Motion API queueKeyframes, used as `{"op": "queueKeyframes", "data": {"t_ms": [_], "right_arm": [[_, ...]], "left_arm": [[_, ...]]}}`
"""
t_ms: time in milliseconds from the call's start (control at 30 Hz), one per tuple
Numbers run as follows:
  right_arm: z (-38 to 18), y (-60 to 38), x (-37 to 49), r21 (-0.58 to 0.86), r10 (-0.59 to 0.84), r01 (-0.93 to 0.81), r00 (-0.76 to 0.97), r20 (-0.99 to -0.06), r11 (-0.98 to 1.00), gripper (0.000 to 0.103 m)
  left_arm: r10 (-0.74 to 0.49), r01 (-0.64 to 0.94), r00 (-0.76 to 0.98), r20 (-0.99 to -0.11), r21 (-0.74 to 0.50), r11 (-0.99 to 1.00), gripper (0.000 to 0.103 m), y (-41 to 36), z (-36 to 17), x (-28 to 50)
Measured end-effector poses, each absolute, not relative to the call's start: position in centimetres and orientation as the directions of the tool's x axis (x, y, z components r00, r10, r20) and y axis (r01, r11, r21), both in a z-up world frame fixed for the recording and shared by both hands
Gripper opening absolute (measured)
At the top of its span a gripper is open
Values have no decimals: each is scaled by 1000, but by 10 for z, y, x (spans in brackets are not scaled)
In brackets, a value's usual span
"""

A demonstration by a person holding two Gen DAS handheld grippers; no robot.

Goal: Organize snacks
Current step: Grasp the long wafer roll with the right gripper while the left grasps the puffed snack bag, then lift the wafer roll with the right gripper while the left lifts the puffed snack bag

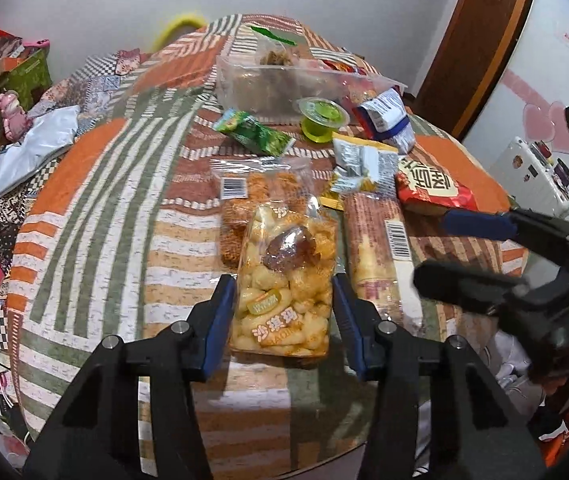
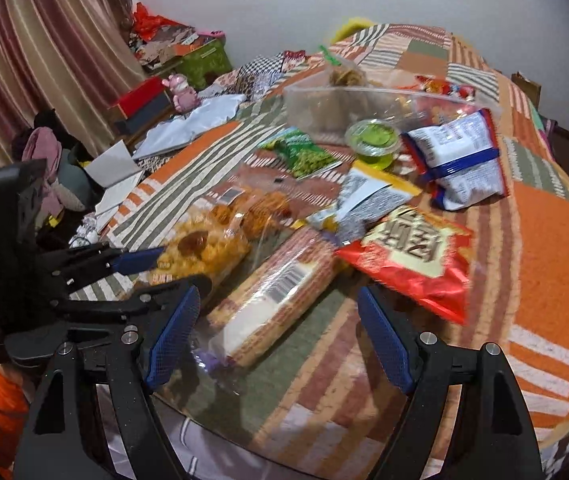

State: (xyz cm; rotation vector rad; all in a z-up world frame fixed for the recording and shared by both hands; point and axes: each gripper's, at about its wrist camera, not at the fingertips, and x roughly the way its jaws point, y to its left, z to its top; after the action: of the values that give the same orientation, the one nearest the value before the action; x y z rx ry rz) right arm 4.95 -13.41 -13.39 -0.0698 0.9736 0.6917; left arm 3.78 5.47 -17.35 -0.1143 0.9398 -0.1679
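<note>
Snacks lie on a round table with a patchwork cloth (image 1: pixel 96 184). My left gripper (image 1: pixel 282 286) has its blue pads on both sides of a clear bag of yellow puffed snacks (image 1: pixel 284 276); the pads touch the bag. It also shows in the right wrist view (image 2: pixel 200 248). My right gripper (image 2: pixel 278 308) is open, its pads straddling the near end of a long biscuit pack (image 2: pixel 272 296), just above it. The same pack lies right of the bag in the left wrist view (image 1: pixel 376 248). A clear plastic box (image 1: pixel 280 80) stands at the back.
Beyond lie a red bag (image 2: pixel 412 256), a blue-white bag (image 2: pixel 460 156), a grey-yellow packet (image 2: pixel 368 196), a green packet (image 2: pixel 304 154), a green jelly cup (image 2: pixel 372 140) and a bag of brown cakes (image 1: pixel 244 192). Clutter and boxes sit left of the table (image 2: pixel 164 92).
</note>
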Motion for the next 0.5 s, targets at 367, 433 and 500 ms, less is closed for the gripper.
{"op": "queueKeyframes", "data": {"t_ms": [367,433,500], "right_arm": [[-156,-107,64,219,459,-542,359,-812,811,79],[-162,-106,66,215,449,-537,352,-821,816,72],[-165,-107,65,192,436,-548,360,-825,814,70]], "left_arm": [[-184,31,596,-781,-206,978,47,80,-174,32],[-179,28,600,-780,-202,979,47,82,-174,32],[-174,28,601,-780,-196,980,47,81,-173,32]]}}
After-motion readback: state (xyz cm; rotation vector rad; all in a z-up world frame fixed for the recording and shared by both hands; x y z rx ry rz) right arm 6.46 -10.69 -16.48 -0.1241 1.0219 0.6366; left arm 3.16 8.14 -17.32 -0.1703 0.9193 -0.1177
